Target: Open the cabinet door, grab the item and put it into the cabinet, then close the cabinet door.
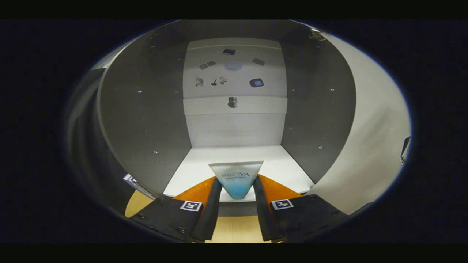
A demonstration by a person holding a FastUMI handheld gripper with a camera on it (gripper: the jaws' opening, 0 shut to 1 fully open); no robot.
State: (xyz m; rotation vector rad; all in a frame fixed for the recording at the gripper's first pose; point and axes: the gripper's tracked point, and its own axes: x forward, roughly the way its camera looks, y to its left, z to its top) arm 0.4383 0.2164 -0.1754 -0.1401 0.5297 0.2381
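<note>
White-to-blue tube (236, 179) sat clamped in my gripper (237, 182) | held at the cabinet (146, 109) mouth, above its floor's front edge | door (369, 146) swung wide right | I saw open room inside.

1. The gripper (237, 190) held a tube (236, 178) between its two fingers, both pressing on the tube's sides (flat crimped end up, blue lower part down).
2. Just beyond the fingers stood the open cabinet (146, 109), with grey side walls and a white floor and back panel.
3. Several small dark stickers (256, 82) dotted the back panel.
4. The white door (369, 146) stood swung open beside the cabinet's right wall.
</note>
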